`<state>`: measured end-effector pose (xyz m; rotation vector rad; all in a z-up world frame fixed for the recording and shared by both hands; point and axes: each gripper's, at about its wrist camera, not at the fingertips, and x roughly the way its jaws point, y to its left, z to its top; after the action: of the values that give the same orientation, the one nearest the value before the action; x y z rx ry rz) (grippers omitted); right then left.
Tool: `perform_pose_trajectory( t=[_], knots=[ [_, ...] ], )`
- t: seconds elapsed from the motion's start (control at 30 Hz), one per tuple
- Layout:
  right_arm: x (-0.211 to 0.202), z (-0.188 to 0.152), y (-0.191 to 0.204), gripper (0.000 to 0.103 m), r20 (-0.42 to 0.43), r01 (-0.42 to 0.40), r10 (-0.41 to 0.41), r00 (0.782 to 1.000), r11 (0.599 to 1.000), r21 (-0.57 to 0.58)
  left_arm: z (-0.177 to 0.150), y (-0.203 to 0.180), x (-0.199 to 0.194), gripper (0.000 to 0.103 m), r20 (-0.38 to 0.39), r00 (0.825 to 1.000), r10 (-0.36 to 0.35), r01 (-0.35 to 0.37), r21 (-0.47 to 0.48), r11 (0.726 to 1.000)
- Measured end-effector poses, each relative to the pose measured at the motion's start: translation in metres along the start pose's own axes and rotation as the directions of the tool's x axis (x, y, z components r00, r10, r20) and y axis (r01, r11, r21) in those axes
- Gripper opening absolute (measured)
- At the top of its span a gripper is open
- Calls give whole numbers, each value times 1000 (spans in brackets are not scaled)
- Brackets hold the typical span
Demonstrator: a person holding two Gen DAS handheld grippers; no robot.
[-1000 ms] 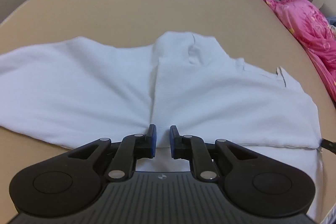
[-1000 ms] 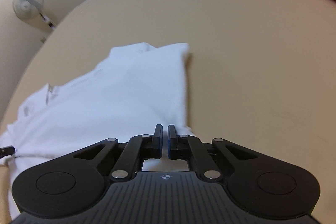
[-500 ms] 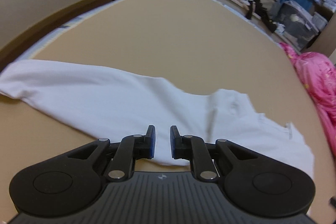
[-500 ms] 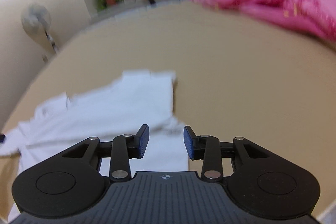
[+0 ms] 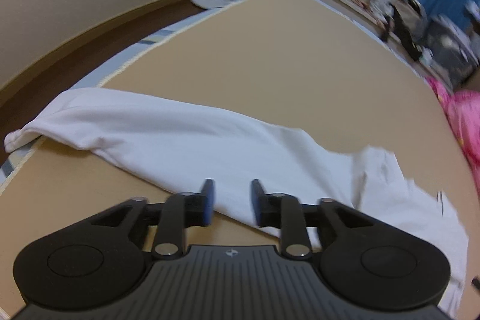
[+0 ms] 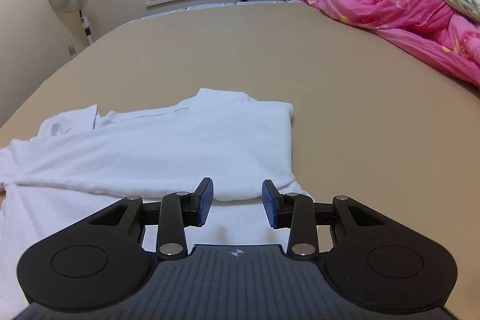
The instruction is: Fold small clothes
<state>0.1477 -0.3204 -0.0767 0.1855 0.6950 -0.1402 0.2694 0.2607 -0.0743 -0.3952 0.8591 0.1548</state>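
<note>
Hovering — left tool (image 5: 231,200) opening over shirt (image 5: 186,140)

**White garment lies partly folded on the tan surface**

The white garment (image 6: 156,149) is spread flat on the tan surface, one side turned over onto the body so that a straight folded edge runs along its right side in the right wrist view. In the left wrist view a long sleeve (image 5: 144,128) stretches out to the left, its cuff reaching the surface's edge. The cloth is plain, soft and lightly creased.
</note>
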Motion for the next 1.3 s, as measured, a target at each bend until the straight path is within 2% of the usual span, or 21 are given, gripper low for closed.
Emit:
perform_pose_trajectory(
  t=[0.07, 0.13, 0.3, 0.4, 0.47, 0.57, 0.63, 0.7, 0.73, 0.8, 0.9, 0.97, 1.0, 1.07, 1.1, 1.13, 1.17, 1.2, 1.23, 1.27, 1.3],
  knots=[
    [0, 2, -4, 38, 7, -2, 2, 1000, 999, 32, 9, 27, 1, 49, 4, 1000, 10, -10, -96, 995],
    [1, 4, -9, 38, 2, -10, 10, 1000, 998, 69, 18, 60, 4, 49, 0, 1000, 22, -22, -227, 974],
    [4, 6, -7, 38, -14, -36, 37, 999, 996, 84, 26, 133, 7, 49, 8, 999, 36, -27, -524, 851],
    [5, 7, -4, 38, -16, -44, 45, 999, 997, 60, 27, 154, 10, 48, 26, 998, 53, -27, -600, 799],
    [7, 6, -4, 38, -28, -45, 47, 999, 997, 57, 28, 161, 10, 48, 33, 997, 75, -38, -624, 781],
    [10, 6, -5, 38, -42, -44, 46, 998, 997, 59, 26, 165, 12, 35, 25, 995, 102, -61, -650, 758],
    [11, 6, -7, 38, -50, -44, 47, 998, 997, 61, 25, 166, 13, 19, 12, 992, 123, -85, -658, 748],
    [12, 6, -7, 35, -57, -43, 46, 997, 997, 62, 25, 163, 12, 6, 10, 991, 135, -96, -651, 753],
    [13, 6, -7, 34, -63, -41, 45, 997, 997, 60, 25, 161, 12, 4, 8, 989, 147, -108, -639, 761],
    [15, 5, -6, 26, -80, -35, 39, 996, 998, 53, 29, 150, 9, 3, 10, 977, 212, -165, -596, 786],
    [19, 3, -4, 19, -105, -40, 44, 993, 998, 44, 40, 110, -3, 3, 67, 934, 352, -286, -450, 846],
    [20, 2, -1, 18, -111, -48, 52, 993, 998, 37, 44, 66, -17, 3, 161, 897, 411, -345, -326, 880],
    [20, 2, 0, 17, -111, -55, 58, 992, 998, 33, 44, 37, -28, 3, 234, 884, 405, -346, -256, 903],
    [20, 1, 4, 17, -110, -62, 64, 992, 998, 23, 35, -26, -52, 3, 385, 861, 332, -319, -100, 943],
    [20, 1, 5, 17, -111, -67, 69, 991, 998, 20, 23, -64, -66, 3, 465, 843, 268, -300, -6, 954],
    [20, 1, 6, 17, -110, -73, 74, 991, 997, 18, 9, -97, -79, 3, 522, 833, 184, -264, 82, 961],
    [20, 0, 7, 17, -109, -78, 79, 991, 997, 17, -11, -134, -94, 3, 554, 831, 50, -190, 197, 962],
    [20, 0, 8, 17, -107, -82, 83, 991, 997, 16, -31, -164, -104, 3, 548, 833, -79, -110, 302, 947],
    [20, -1, 9, 17, -103, -86, 87, 991, 996, 14, -55, -195, -114, 4, 493, 838, -235, -1, 433, 902],
    [20, -1, 10, 17, -100, -91, 92, 991, 996, 13, -77, -220, -118, 16, 379, 848, -370, 109, 560, 821],
    [20, -1, 9, 17, -99, -94, 95, 991, 996, 13, -100, -244, -119, 20, 209, 852, -480, 222, 685, 693]
  ],
)
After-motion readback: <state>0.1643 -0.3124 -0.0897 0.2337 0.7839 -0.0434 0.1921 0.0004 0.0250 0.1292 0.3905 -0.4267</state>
